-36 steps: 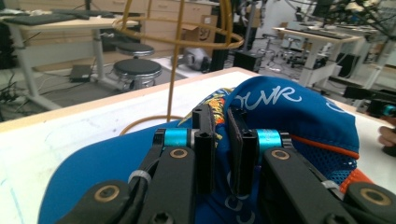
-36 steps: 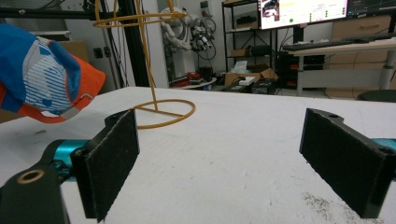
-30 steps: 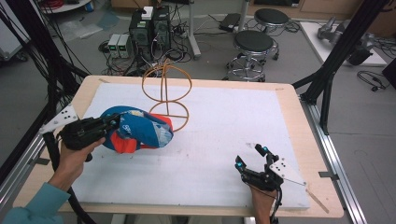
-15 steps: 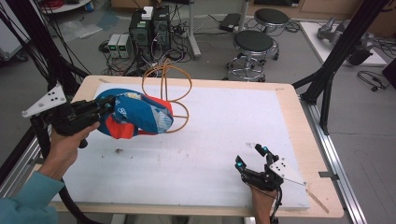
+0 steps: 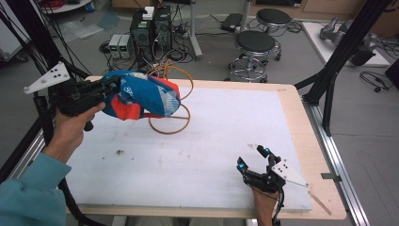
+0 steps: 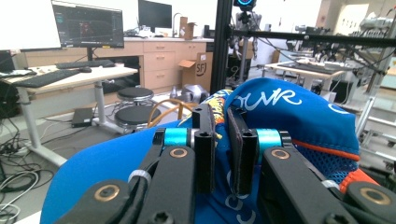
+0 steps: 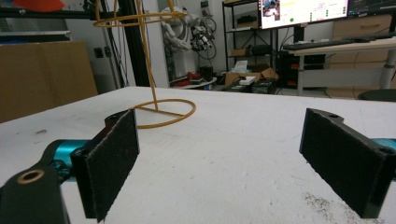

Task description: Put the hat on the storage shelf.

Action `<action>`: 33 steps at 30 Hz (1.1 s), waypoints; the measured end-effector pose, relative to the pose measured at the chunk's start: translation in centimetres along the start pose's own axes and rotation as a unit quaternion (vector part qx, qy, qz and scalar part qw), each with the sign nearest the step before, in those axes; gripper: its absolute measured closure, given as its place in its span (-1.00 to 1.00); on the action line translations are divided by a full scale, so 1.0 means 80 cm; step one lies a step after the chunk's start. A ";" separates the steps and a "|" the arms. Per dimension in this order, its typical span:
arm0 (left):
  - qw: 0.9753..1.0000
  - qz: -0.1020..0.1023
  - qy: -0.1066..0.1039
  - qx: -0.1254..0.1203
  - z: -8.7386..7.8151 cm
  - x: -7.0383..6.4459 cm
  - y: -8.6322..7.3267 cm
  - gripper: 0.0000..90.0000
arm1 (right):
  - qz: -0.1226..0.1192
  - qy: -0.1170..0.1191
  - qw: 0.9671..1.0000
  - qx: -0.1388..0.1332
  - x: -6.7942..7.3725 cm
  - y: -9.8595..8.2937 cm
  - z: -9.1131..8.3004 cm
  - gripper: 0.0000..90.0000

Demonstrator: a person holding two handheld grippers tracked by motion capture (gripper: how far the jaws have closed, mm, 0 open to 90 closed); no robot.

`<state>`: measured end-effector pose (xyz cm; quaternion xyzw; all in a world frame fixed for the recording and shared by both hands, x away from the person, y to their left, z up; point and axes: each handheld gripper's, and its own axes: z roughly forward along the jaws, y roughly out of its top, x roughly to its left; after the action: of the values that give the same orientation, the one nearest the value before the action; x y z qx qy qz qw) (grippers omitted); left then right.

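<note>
The left tool has its jaws nearly together, pinching a fold of the blue cap; the clamped edge itself is hidden between the pads. In the high view the left tool holds the cap in the air over the far left of the bench, in front of the upper ring of a thin orange wire stand, which it partly covers. The cap is soft fabric with orange mesh and white lettering, cut off by folds. The right tool rests low at the bench's near edge, its flat, rough-faced jaws spread wide with nothing between them.
</note>
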<state>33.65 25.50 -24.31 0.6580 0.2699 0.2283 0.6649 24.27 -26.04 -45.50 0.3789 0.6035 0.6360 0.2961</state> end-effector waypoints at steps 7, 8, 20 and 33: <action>1.000 -0.003 0.001 -0.002 0.032 0.007 0.013 0.83 | 0.000 0.000 1.000 0.001 0.000 0.000 0.000 -0.76; 1.000 -0.004 0.000 -0.003 0.037 0.008 0.014 0.83 | -0.001 0.000 1.000 0.001 0.000 0.000 0.000 -0.76; 1.000 -0.004 0.008 0.005 0.087 0.020 0.021 0.83 | 0.001 0.000 1.000 0.002 0.000 0.000 0.000 -0.76; 0.999 -0.013 0.034 0.031 0.142 0.034 0.015 0.83 | 0.002 0.001 1.000 0.003 -0.001 0.000 0.001 -0.76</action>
<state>43.25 18.78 -23.39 0.6668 0.3081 0.2334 0.6372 24.36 -26.09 -45.48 0.3802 0.6054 0.6348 0.2931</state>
